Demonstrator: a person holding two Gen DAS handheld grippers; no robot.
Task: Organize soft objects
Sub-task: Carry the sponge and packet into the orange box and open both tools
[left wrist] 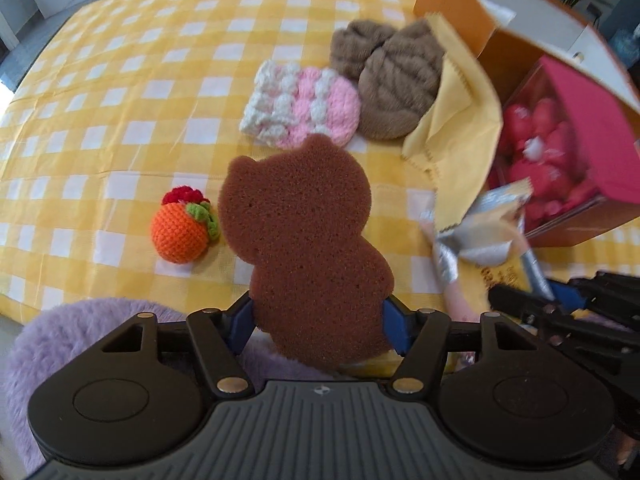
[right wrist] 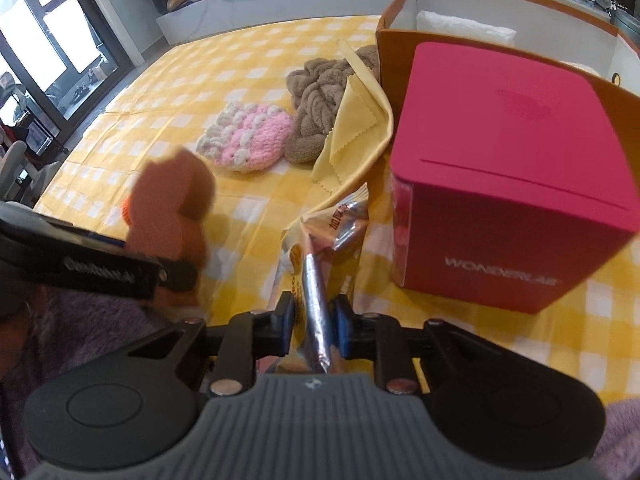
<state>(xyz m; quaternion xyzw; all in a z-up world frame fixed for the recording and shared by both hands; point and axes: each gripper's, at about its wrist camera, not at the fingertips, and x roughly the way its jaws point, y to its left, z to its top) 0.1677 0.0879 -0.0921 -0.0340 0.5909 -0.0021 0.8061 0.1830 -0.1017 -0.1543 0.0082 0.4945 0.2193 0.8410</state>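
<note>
My left gripper [left wrist: 318, 322] is shut on a brown bear-shaped sponge [left wrist: 300, 232] and holds it upright above the yellow checked cloth [left wrist: 120, 92]; the sponge also shows in the right wrist view [right wrist: 172, 208]. My right gripper [right wrist: 312, 320] is shut on a silver and yellow snack packet [right wrist: 320, 240], also seen in the left wrist view [left wrist: 480, 224]. On the cloth lie a crocheted orange ball [left wrist: 180, 228], a pink and white knit piece [left wrist: 300, 108], a brown knit piece [left wrist: 392, 80] and a yellow cloth [left wrist: 452, 120].
A red box [right wrist: 512, 168] marked WONDERLAB stands at the right, its side open on red items [left wrist: 548, 152]. An orange box [right wrist: 404, 52] stands behind it. Purple fluffy fabric [left wrist: 60, 336] lies under both grippers at the near edge.
</note>
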